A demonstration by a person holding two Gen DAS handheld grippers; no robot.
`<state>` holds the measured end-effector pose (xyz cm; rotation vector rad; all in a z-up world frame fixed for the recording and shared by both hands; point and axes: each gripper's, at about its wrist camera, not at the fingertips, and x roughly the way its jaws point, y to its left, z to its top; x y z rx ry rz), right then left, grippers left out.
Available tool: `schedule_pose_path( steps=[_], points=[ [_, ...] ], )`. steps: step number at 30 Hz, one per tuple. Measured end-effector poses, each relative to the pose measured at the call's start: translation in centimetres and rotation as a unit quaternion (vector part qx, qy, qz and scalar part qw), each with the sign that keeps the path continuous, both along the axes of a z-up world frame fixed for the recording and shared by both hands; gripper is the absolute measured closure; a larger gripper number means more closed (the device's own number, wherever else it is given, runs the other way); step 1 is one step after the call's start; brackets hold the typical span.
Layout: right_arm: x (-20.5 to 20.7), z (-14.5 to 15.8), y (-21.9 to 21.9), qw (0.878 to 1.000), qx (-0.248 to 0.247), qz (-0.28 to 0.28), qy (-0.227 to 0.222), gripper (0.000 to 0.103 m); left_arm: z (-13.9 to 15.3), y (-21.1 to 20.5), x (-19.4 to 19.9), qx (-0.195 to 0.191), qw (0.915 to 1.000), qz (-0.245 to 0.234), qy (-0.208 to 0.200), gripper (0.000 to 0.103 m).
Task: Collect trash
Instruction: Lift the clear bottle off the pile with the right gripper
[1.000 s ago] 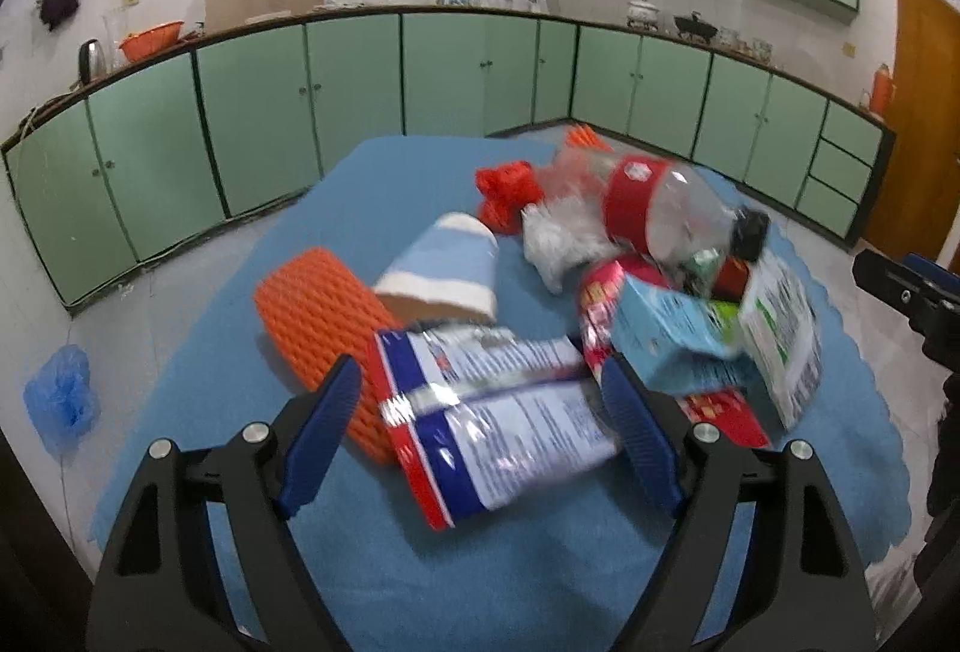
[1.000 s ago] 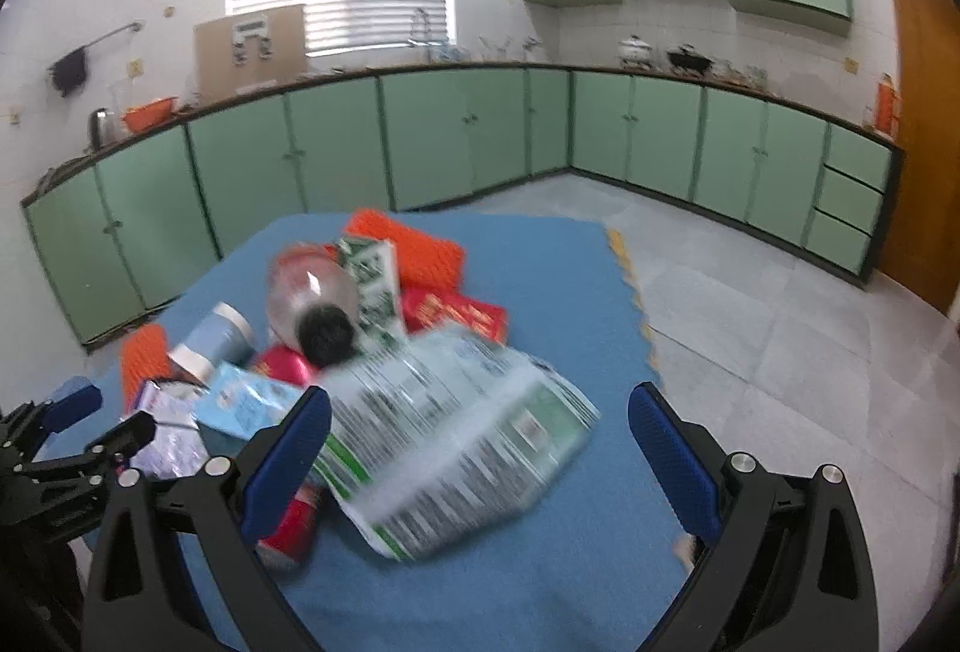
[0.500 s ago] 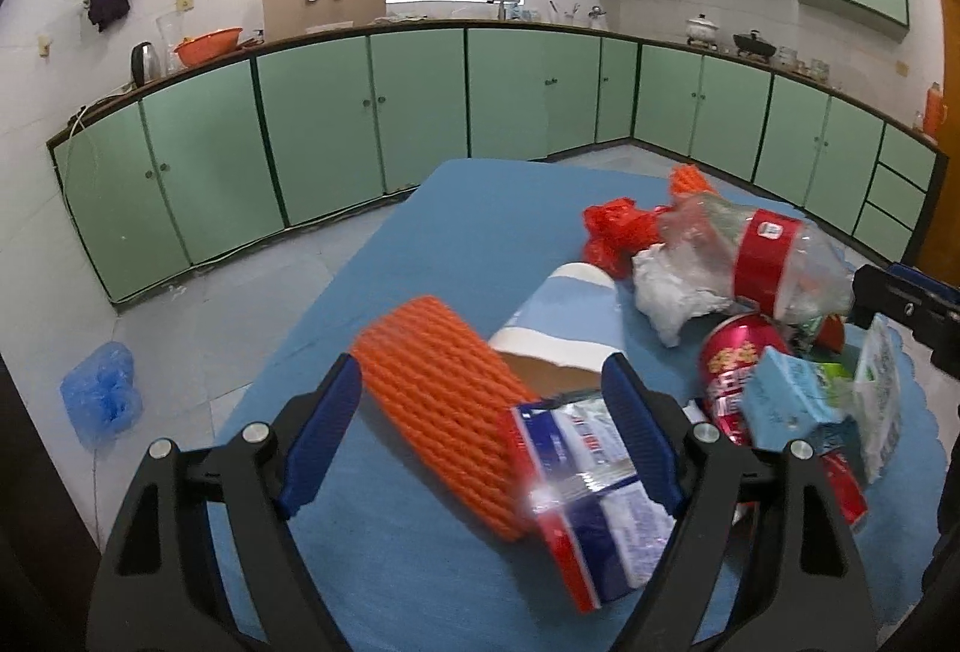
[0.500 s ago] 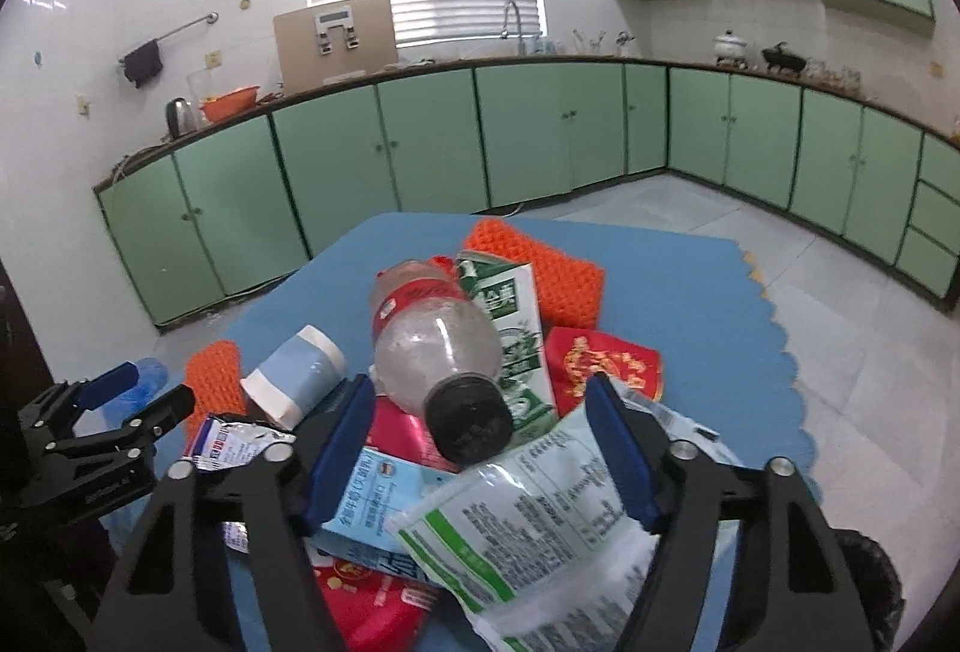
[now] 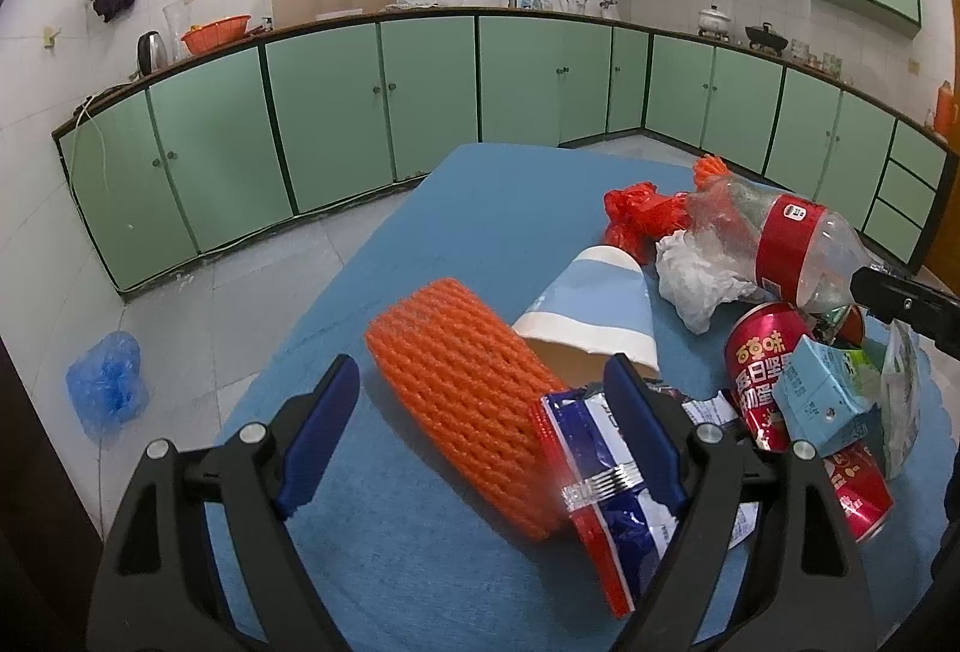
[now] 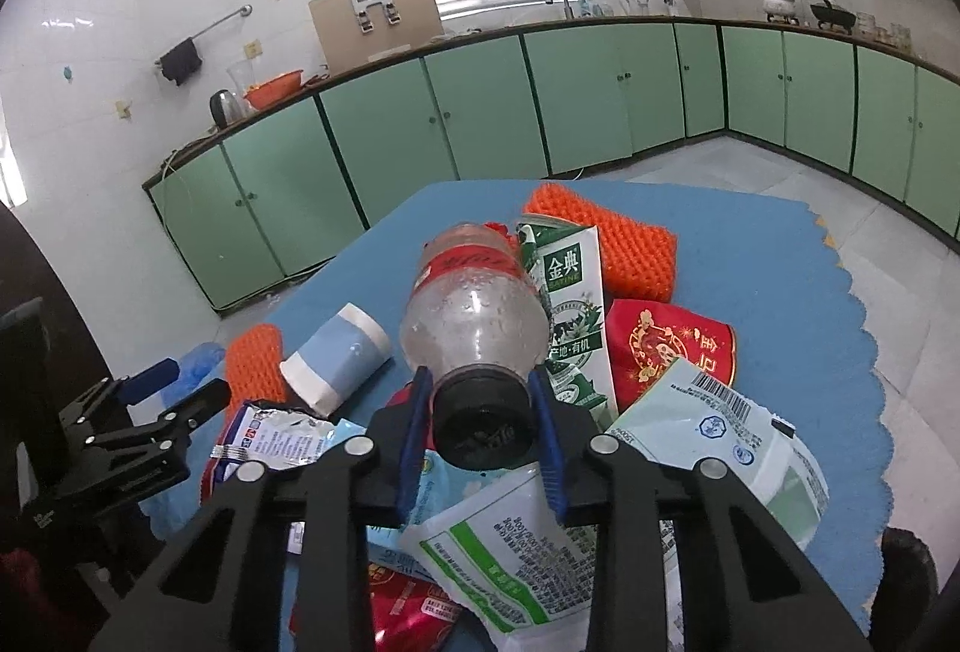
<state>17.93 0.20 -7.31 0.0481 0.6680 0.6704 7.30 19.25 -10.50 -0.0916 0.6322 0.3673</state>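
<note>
While left hand-held gripper [image 5: 480,424] gapes | right [image 6: 480,430] clamps bottle [image 6: 474,316]

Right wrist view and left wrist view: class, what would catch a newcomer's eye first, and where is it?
The clear plastic bottle with a red label fills the middle of the right wrist view, its black cap clamped by the right gripper. In the left wrist view, an orange foam net lies between the open left gripper's blue fingers, on the blue mat beside the piled trash.

Paper cup [image 5: 591,307] between foam net [image 5: 474,400] and bottle [image 5: 780,244].
</note>
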Motion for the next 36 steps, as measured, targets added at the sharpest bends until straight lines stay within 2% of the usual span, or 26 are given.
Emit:
schedule_pose_path(
  steps=[14, 30, 36],
  points=[
    [-3.0, 3.0, -2.2, 0.998, -0.001, -0.019, -0.061, 0.071, 1.7, -3.8, -0.2, -0.011, 0.9981, -0.055, -0.023, 0.022],
    [-5.2, 8.7, -6.9, 0.989, 0.042, -0.051, -0.131, 0.071, 2.6, -8.1, 0.3, -0.02, 0.9928, -0.112, -0.037, 0.022],
    [-5.9, 10.8, -9.4, 0.985, 0.07, -0.066, -0.143, 0.071, 3.0, -9.9, 0.4, -0.021, 0.99, -0.134, -0.041, 0.022]
  ],
)
